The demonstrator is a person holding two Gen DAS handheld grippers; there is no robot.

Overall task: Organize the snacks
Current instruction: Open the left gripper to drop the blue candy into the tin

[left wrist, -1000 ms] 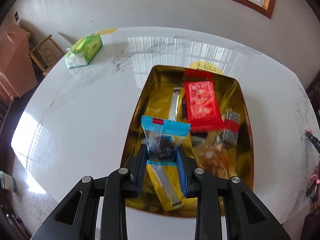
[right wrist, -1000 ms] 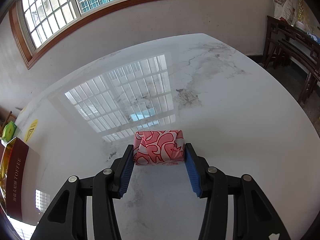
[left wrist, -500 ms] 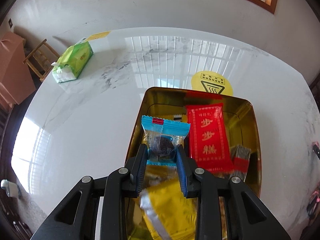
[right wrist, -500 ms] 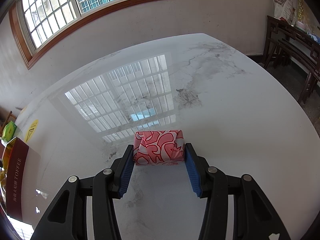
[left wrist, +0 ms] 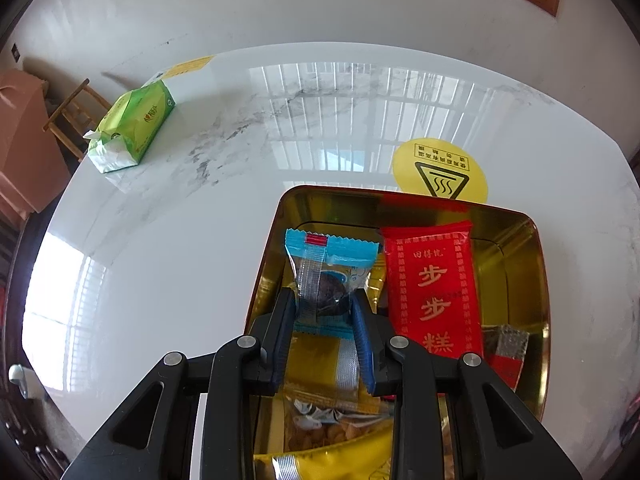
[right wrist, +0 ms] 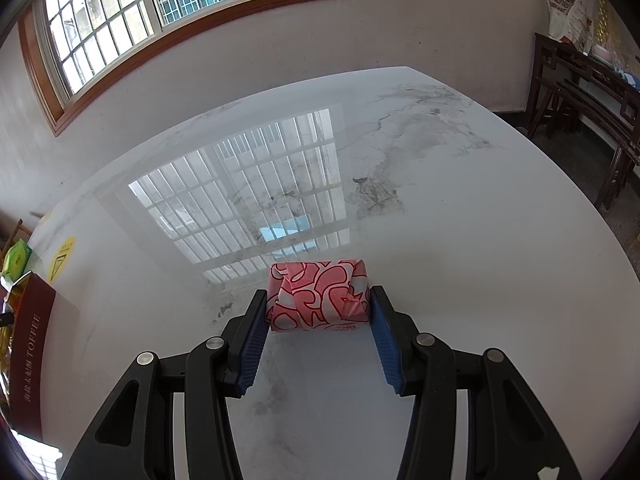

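In the left wrist view my left gripper (left wrist: 324, 304) is shut on a clear snack packet with a blue top and a dark sweet inside (left wrist: 326, 276). It hangs over the left part of the gold tin (left wrist: 520, 240). In the tin lie a red packet with gold characters (left wrist: 434, 292), yellow packets (left wrist: 320, 364) and a small grey-and-red packet (left wrist: 505, 346). In the right wrist view my right gripper (right wrist: 318, 308) is shut on a pink-and-red patterned packet (right wrist: 318, 296) low over the white marble table (right wrist: 460, 240). Its blue pads touch both ends. Whether the packet rests on the table I cannot tell.
A green tissue pack (left wrist: 132, 128) lies at the table's far left, and a round yellow warning sticker (left wrist: 440, 170) sits just beyond the tin. The right wrist view shows the tin's dark red side (right wrist: 30, 360) at the left edge and dark wooden furniture (right wrist: 580, 92) off the table's right.
My left gripper has carried the blue-topped packet forward over the tin, and the tin's far rim now sits lower in view. The right gripper and its pink packet have not moved.
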